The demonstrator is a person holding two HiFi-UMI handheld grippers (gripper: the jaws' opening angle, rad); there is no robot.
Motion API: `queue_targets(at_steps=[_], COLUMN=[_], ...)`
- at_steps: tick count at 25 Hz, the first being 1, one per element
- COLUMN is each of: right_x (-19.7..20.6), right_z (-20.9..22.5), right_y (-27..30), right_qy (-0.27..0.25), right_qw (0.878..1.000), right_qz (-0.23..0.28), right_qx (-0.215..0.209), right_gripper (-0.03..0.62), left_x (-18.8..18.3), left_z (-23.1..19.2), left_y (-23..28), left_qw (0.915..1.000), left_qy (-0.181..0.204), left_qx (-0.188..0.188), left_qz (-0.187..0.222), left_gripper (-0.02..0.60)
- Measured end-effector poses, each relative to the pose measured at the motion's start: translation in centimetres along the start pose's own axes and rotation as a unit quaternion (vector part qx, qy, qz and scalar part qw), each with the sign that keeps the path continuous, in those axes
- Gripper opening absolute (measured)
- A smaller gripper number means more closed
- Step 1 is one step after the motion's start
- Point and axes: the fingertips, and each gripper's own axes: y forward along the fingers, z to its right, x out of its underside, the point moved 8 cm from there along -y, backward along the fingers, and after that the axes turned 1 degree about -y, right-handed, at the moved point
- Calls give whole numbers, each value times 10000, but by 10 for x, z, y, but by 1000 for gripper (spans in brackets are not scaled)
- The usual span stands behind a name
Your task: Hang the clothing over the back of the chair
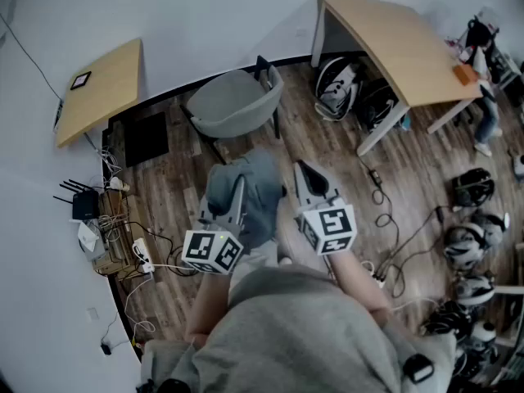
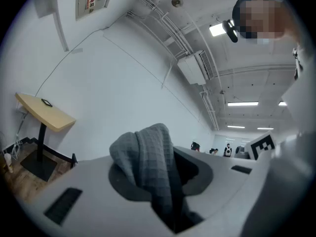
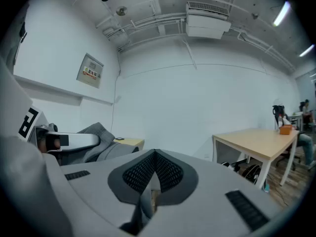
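The left gripper (image 1: 236, 195) is pinching the grey clothing (image 1: 260, 188) - a fold is bunching up between its jaws, the rest hanging down beside the right gripper (image 1: 304, 177), whose jaws are pressing together on nothing I can make out. The chair (image 1: 236, 103) is standing ahead, well apart - the left gripper is lining up with it more squarely.

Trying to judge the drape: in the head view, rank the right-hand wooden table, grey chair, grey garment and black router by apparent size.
Largest: wooden table.
Next: grey chair and grey garment look alike; the garment is nearer the camera, so unranked.
Smallest: black router.
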Motion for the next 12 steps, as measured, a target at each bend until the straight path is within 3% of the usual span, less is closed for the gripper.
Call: queue_targets(at_steps=[12], right_x=[6], right_z=[-13], right_y=[-46], right_qy=[-65], right_qw=[10000], right_qz=[-57], right_qx=[-6], right_gripper=[-2], left_x=[20], left_z=[27], left_y=[-32], left_qw=[9999], left_qy=[-110], left_qx=[-5], left_qz=[-68], left_gripper=[94])
